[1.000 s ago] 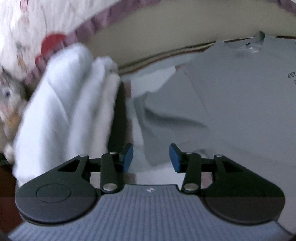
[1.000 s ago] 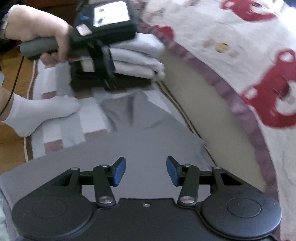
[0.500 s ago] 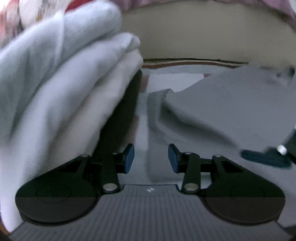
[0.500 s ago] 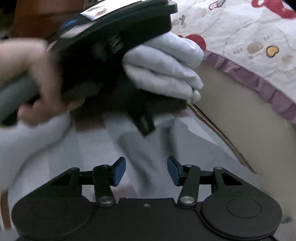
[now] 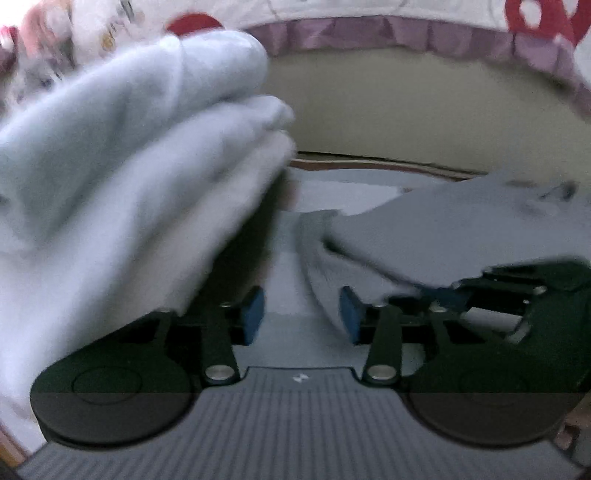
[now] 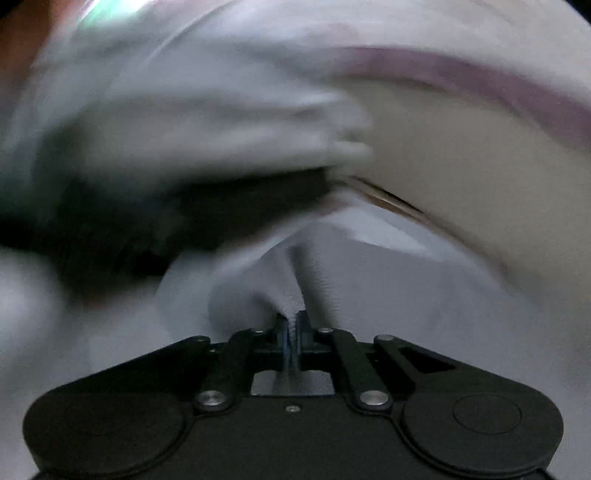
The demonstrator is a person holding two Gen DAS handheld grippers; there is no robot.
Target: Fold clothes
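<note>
Right tool [image 6: 293, 334] clenched on a pinch of grey shirt [image 6: 388, 295]; left tool [image 5: 301, 314] opening, pads clear of cloth.

No readable text, label, brand or number anywhere in either view. Only a small white emblem [image 5: 297, 378], too tiny to make out, on the ribbed grey housing [image 5: 295, 424] behind the left claw [image 5: 301, 314]. Red shapes on the printed bedding [image 5: 532, 14] along the top edge, blurred patterns rather than letters.
</note>
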